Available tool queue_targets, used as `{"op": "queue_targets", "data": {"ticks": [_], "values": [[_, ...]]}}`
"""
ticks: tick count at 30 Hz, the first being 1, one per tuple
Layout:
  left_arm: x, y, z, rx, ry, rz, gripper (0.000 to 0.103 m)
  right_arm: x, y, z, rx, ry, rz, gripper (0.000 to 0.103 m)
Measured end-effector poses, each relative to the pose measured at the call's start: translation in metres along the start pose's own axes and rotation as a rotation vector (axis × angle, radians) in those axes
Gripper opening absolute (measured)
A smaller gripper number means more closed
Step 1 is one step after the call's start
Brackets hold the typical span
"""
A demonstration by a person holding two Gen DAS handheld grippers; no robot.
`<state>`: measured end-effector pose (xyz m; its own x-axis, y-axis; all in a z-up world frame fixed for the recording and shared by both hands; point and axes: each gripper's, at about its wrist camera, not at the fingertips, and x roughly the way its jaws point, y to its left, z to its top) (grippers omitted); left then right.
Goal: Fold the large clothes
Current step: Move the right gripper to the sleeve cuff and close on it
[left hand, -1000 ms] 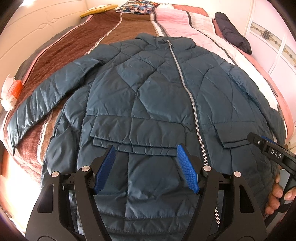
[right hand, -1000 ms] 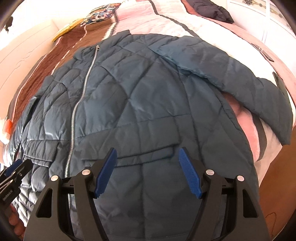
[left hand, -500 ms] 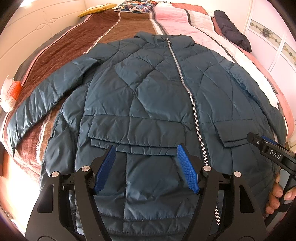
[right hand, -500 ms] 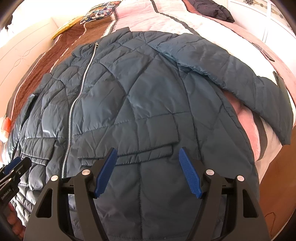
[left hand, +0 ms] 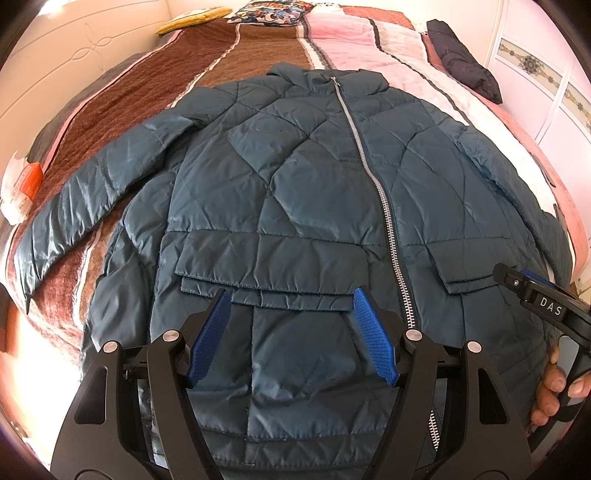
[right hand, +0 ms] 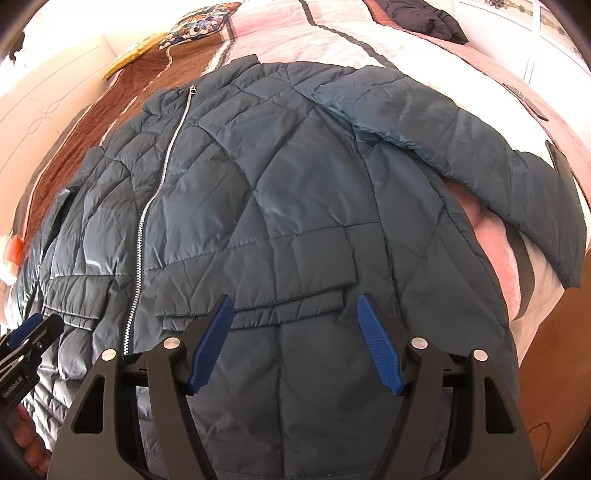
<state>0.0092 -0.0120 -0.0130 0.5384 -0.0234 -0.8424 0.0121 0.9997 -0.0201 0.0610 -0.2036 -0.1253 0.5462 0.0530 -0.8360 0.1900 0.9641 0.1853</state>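
A dark teal quilted jacket (left hand: 280, 192) lies flat and zipped on the bed, front up, collar at the far end, both sleeves spread outward. It fills the right wrist view (right hand: 295, 206) too. My left gripper (left hand: 291, 332) is open and empty, above the hem just below the left pocket flap (left hand: 269, 266). My right gripper (right hand: 295, 339) is open and empty, above the hem below the right pocket flap (right hand: 258, 280). Each gripper shows at the edge of the other's view, the right gripper (left hand: 535, 299) and the left gripper (right hand: 26, 343).
The bed (left hand: 147, 96) has a brown and pink striped cover. A dark garment (left hand: 461, 62) lies at the far right, and pillows (left hand: 273, 7) at the head. A white and orange packet (left hand: 20, 184) lies at the left edge. White cupboard doors (left hand: 546, 74) stand to the right.
Both grippers have drawn back and up a little, so more of the jacket's lower part and pocket flaps shows. Both stay open. The jacket has not moved.
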Motion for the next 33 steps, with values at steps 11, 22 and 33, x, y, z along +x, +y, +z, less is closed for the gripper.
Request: {"op": "queue_targets", "data": {"ticks": [11,22,33], "values": [[0.002,0.003,0.022,0.006,-0.008,-0.012,0.068,-0.011,-0.07,0.02,0.182,-0.051,-0.099,0.069],[0.009,0.001,0.046,0.014,-0.034,-0.017,0.068,-0.014,-0.143,0.032,0.312,-0.098,-0.242,0.069],[0.027,0.001,0.042,-0.003,0.013,-0.027,0.068,0.005,-0.202,0.034,0.469,-0.045,-0.255,0.069]]}}
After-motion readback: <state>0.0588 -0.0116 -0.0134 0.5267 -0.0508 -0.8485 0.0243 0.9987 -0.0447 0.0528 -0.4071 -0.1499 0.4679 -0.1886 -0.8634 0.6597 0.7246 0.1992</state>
